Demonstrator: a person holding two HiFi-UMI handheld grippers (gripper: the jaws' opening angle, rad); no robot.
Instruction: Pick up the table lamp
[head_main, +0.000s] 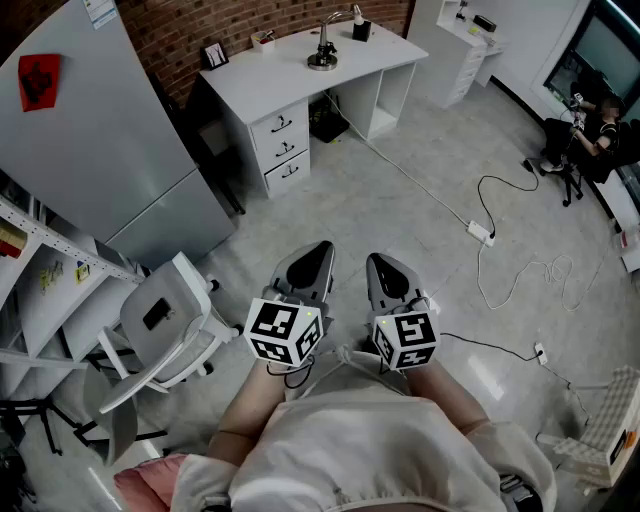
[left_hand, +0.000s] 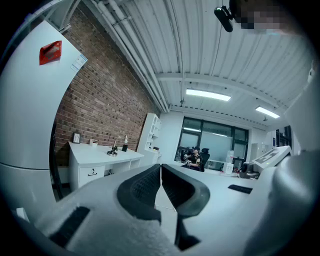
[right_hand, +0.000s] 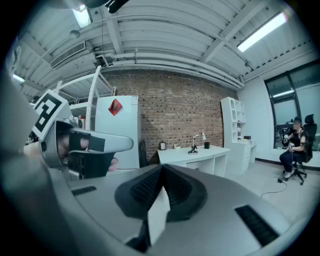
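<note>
Well apart from the bench (head_main: 270, 85), two tools hover side by side: the left tool (head_main: 316, 252) and the right tool (head_main: 380, 264), each with its jaws pressed together on nothing. One table lamp (head_main: 323, 48) stands upright on the bench, near one black cup (head_main: 361, 30). One picture frame (head_main: 215, 55) sits at the bench's left end.

- Table lamp (head_main: 322, 58): rendered too small in both gripper views for its head to be made out.
- Small items (head_main: 262, 40) on the desk (head_main: 270, 85): too small to be identified.
- Seated person (head_main: 598, 130): cut off by the head view's right edge.
- Fridge (head_main: 100, 130): cropped at the top-left corner.
</note>
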